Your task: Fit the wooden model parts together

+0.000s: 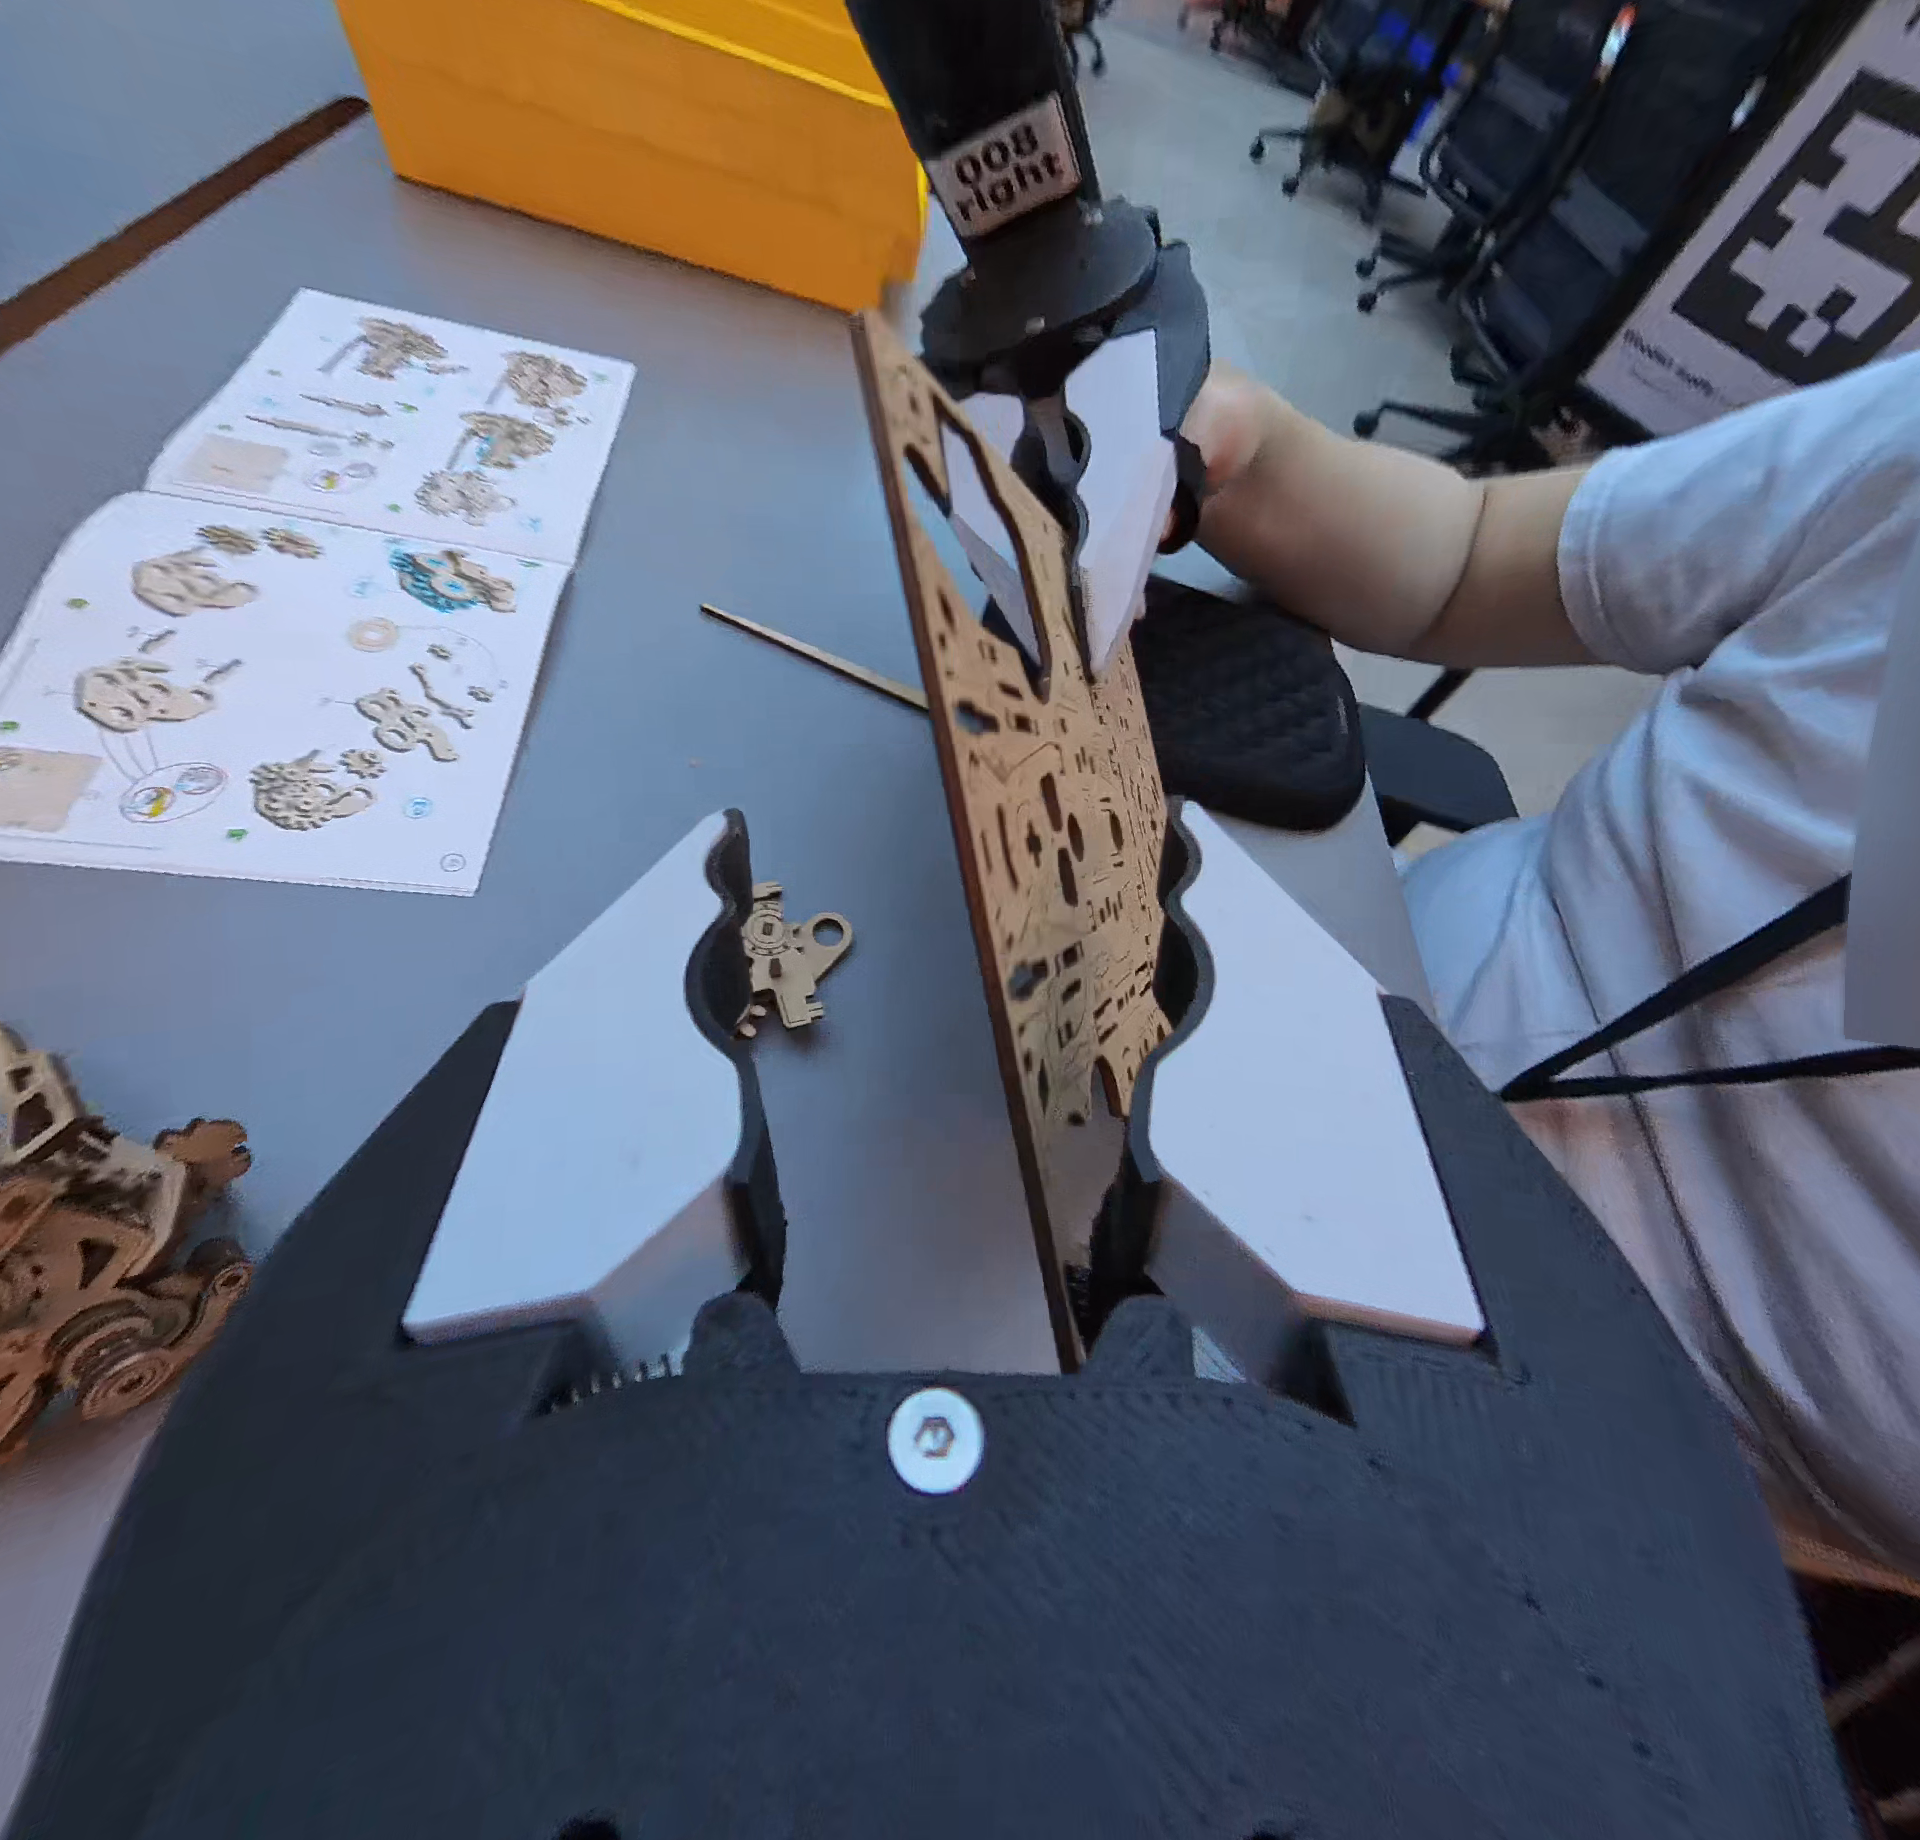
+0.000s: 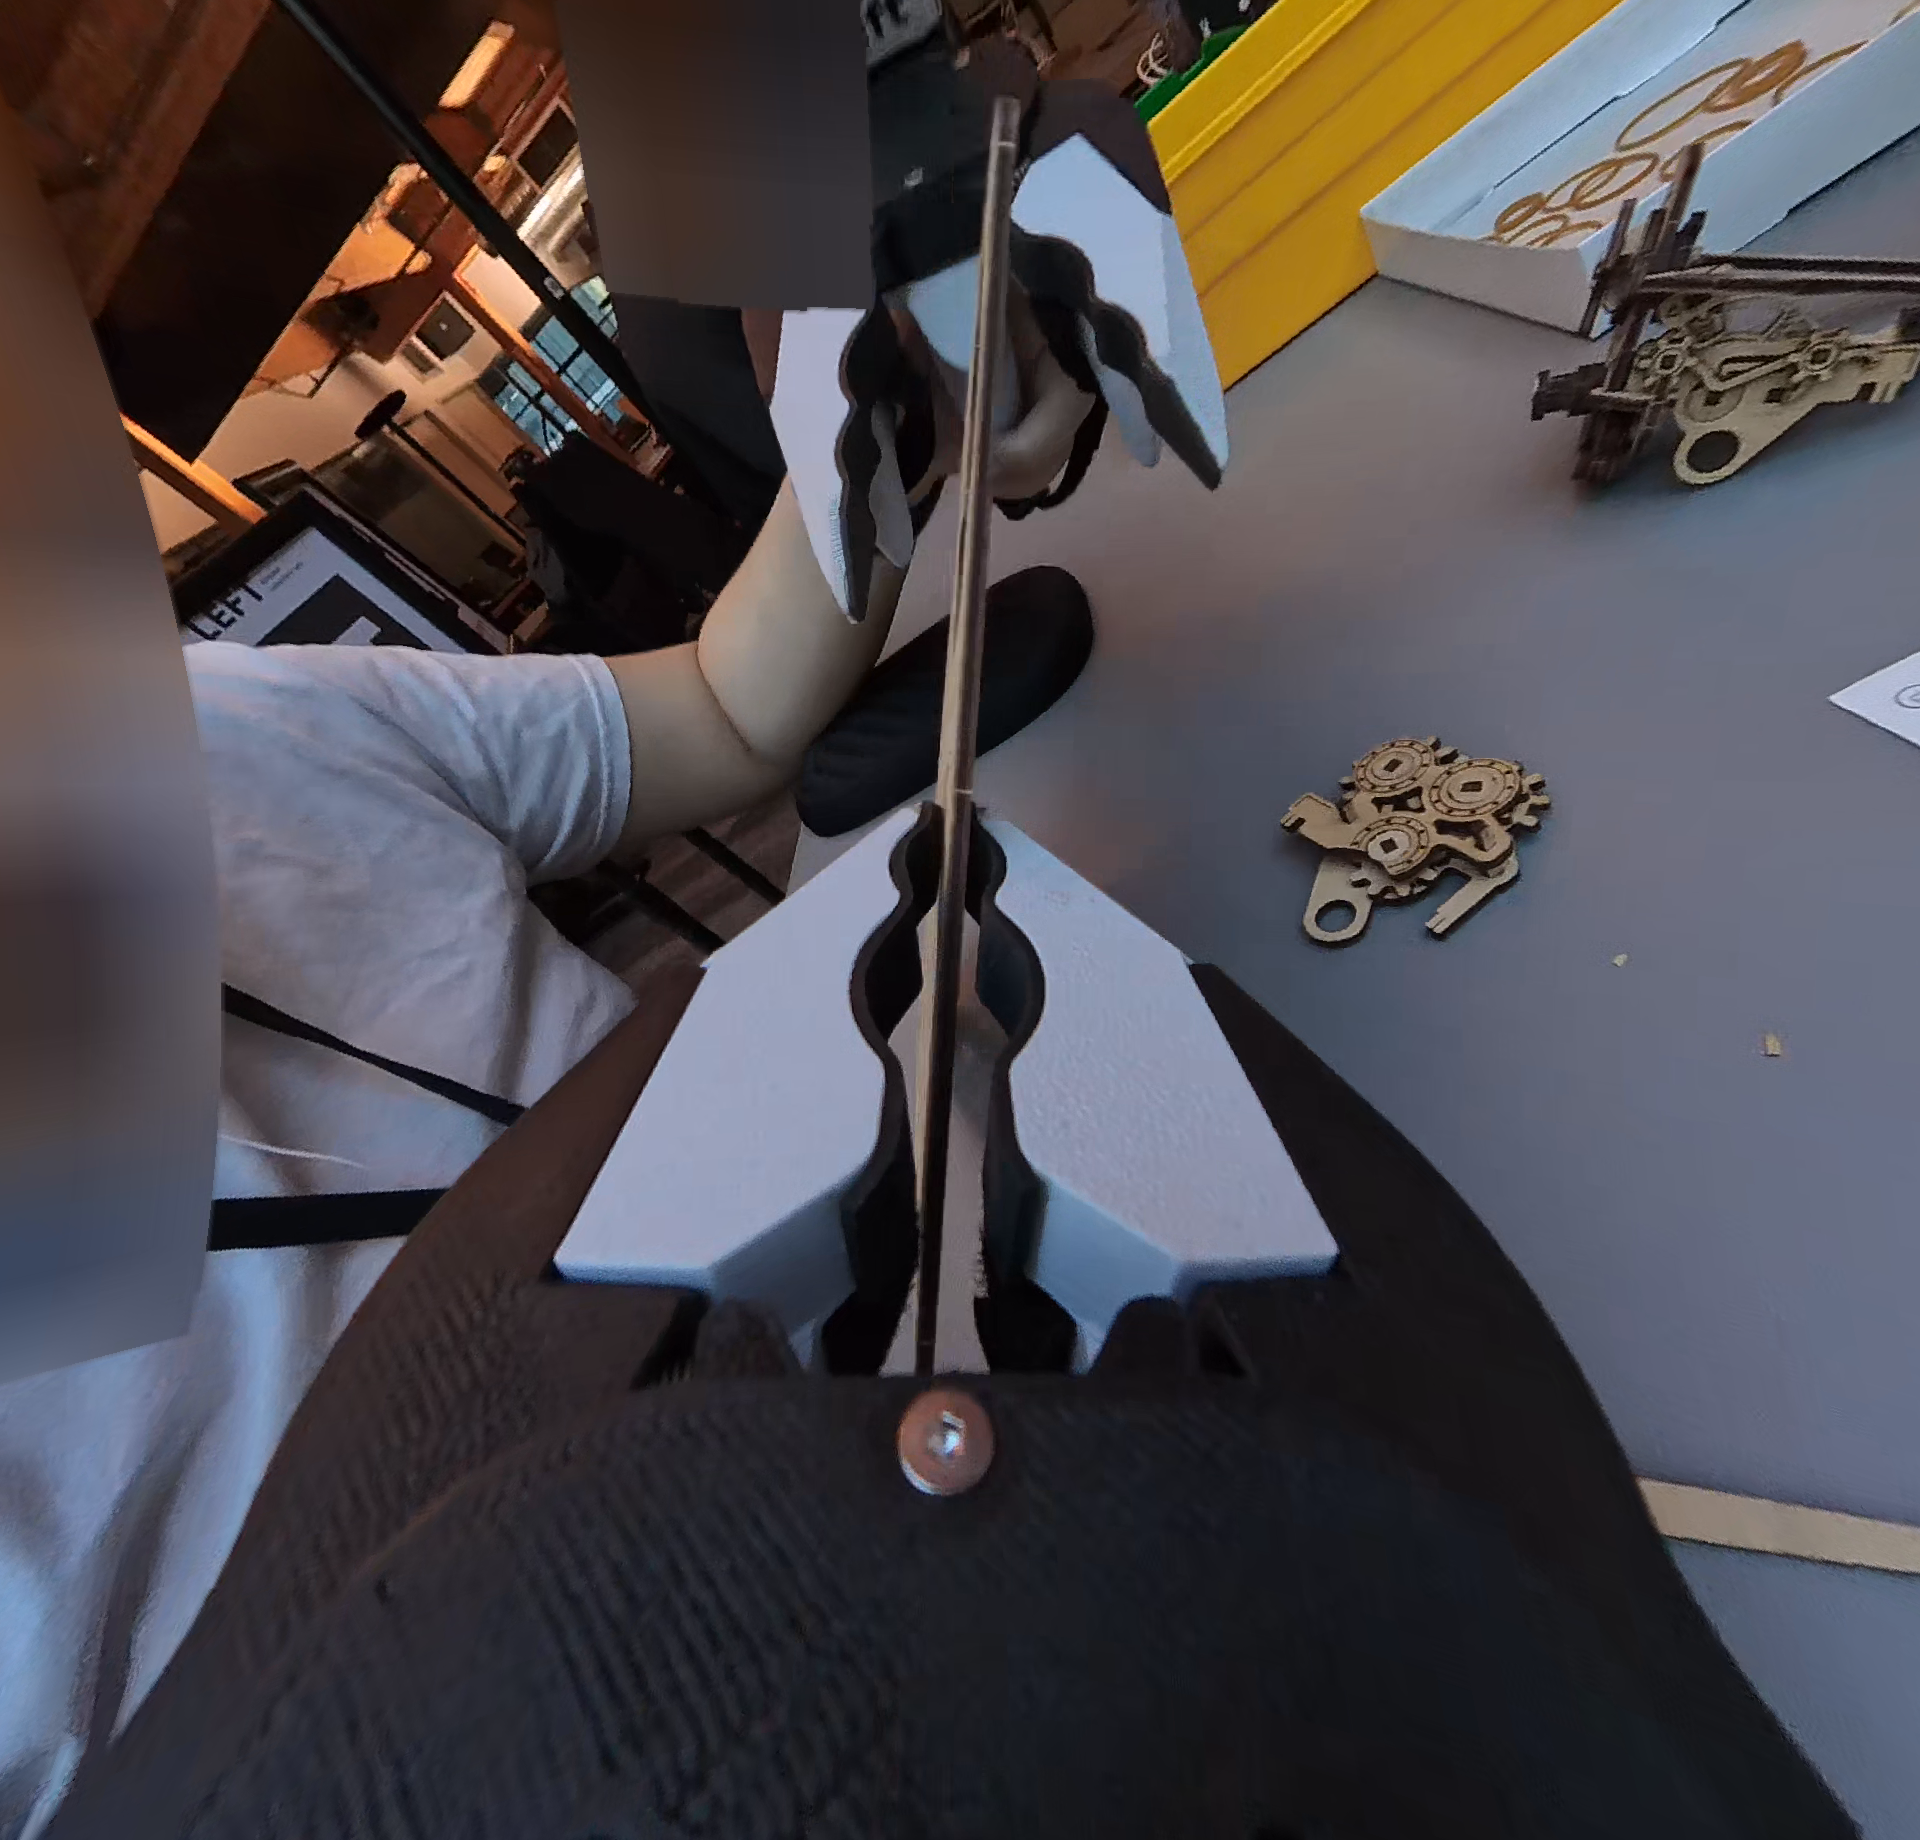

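Printed labels on tool (image 1: 1075, 585) and floor signboard (image 1: 1787, 232)

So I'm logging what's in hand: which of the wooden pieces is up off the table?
The flat cut-out sheet, held on edge in the right gripper. The small gear cluster and larger assembly rest on the table.

Wooden model (image 1: 99, 1260) cut off left

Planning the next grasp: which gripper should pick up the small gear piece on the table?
Left gripper: it is open, and the gear piece lies by its fingertip. The right gripper is shut on the wooden sheet.
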### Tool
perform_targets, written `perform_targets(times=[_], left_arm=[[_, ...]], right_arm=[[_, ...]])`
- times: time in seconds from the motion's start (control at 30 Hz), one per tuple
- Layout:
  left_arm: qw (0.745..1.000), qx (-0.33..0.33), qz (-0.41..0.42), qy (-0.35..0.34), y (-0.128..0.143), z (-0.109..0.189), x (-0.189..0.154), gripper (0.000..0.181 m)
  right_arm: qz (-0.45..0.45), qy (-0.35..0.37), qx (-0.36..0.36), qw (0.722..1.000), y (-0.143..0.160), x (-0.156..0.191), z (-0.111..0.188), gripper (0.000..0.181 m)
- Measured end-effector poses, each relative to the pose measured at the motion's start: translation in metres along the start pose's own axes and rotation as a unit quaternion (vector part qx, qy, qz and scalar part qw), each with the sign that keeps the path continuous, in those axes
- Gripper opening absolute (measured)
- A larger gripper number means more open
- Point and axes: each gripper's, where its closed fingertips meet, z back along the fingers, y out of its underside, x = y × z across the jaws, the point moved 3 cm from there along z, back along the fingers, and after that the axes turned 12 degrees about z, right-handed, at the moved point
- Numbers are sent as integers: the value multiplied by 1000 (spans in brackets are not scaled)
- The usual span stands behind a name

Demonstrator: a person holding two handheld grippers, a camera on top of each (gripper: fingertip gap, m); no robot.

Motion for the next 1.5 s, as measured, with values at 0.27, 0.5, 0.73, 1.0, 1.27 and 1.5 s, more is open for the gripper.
perform_targets(times=[0.27, 0.5, 0.73, 1.0, 1.27, 1.5], left_arm=[[985, 152, 24, 82, 0, -32, -14, 60], [961, 224, 119, 112, 4, -42, -20, 45], [942, 288, 134, 112, 16, -44, -34, 16], [918, 337, 184, 100, 40, -44, -45, 0], [909, 358, 200, 81, 40, -45, -48, 0], [905, 368, 199, 76, 37, -47, -48, 1]], right_arm=[[-3, -39, 11, 999, 7, 4, -5, 1], [23, -31, 12, 999, 4, 8, -8, 2], [45, -29, 14, 998, 3, 12, -11, 2], [24, -64, 25, 997, 12, 14, -18, 3], [37, -65, 43, 996, 15, 16, -16, 5], [36, -64, 51, 996, 14, 18, -13, 3]])
